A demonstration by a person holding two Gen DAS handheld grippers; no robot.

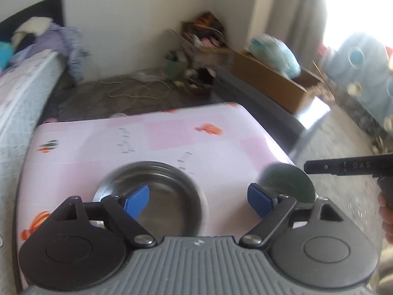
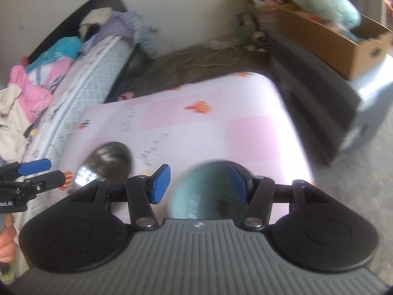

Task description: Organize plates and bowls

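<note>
A steel bowl [image 1: 157, 191] sits on the pink table [image 1: 172, 132] near its front edge. My left gripper [image 1: 199, 201] is open above it, the left fingertip over the bowl's inside, touching nothing that I can see. A dark green bowl [image 1: 287, 182] stands at the table's front right corner. In the right wrist view the green bowl [image 2: 206, 189] lies between the open fingers of my right gripper [image 2: 200, 184], blurred by motion; the right pad shows through or behind its rim. The steel bowl [image 2: 105, 164] is to its left, with the left gripper [image 2: 34, 169] beside it.
A bed [image 2: 81, 73] with clothes runs along the left of the table. A cardboard box [image 2: 343, 41] and clutter stand on the floor at the back right. Cables lie on the dark floor [image 1: 127, 95] behind the table.
</note>
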